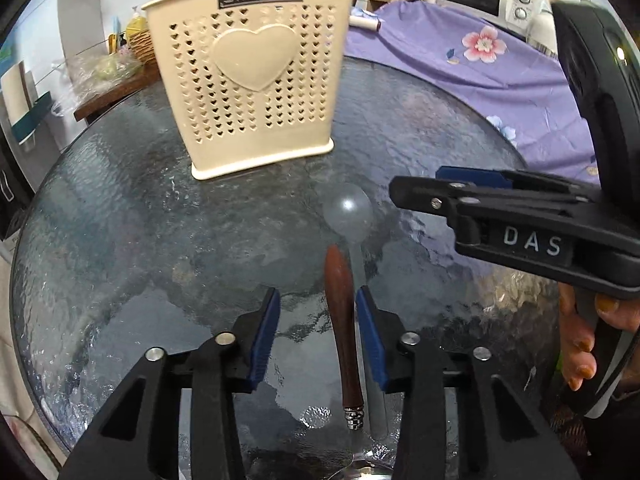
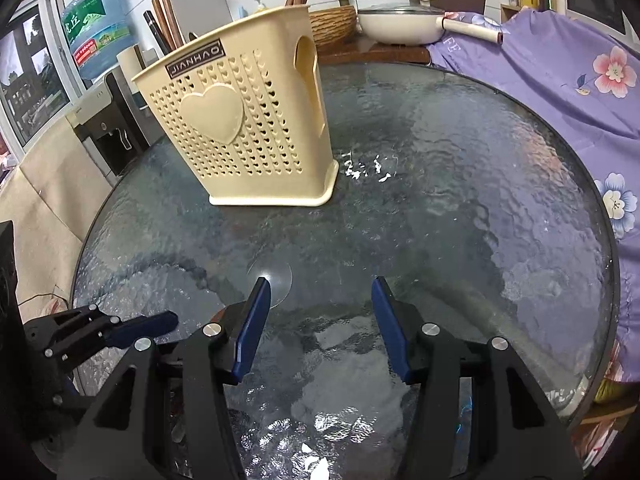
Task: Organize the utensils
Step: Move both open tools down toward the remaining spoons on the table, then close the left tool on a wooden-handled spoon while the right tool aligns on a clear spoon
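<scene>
Two hand-held grippers hang open over the glass table point(image 1: 120, 240): left hand-held gripper point(image 1: 317, 308) straddles the stiff, light wooden-handled utensil point(image 1: 343, 328), best pinched mid-handle, right hand-held gripper point(image 2: 320, 300) empty.

cream plastic utensil holder point(image 1: 256, 92), heart cutouts all over, big raised heart on front, standing upright on rippled glass tabletop, wooden handles poking out top. wood-handled utensil point(image 1: 344, 336) lying flat between my left fingers, metal collar at near end, handle tip pointing toward holder. clear plastic spoon point(image 1: 349, 212) right beside it, bowl toward holder, handle alongside wooden one.
</scene>
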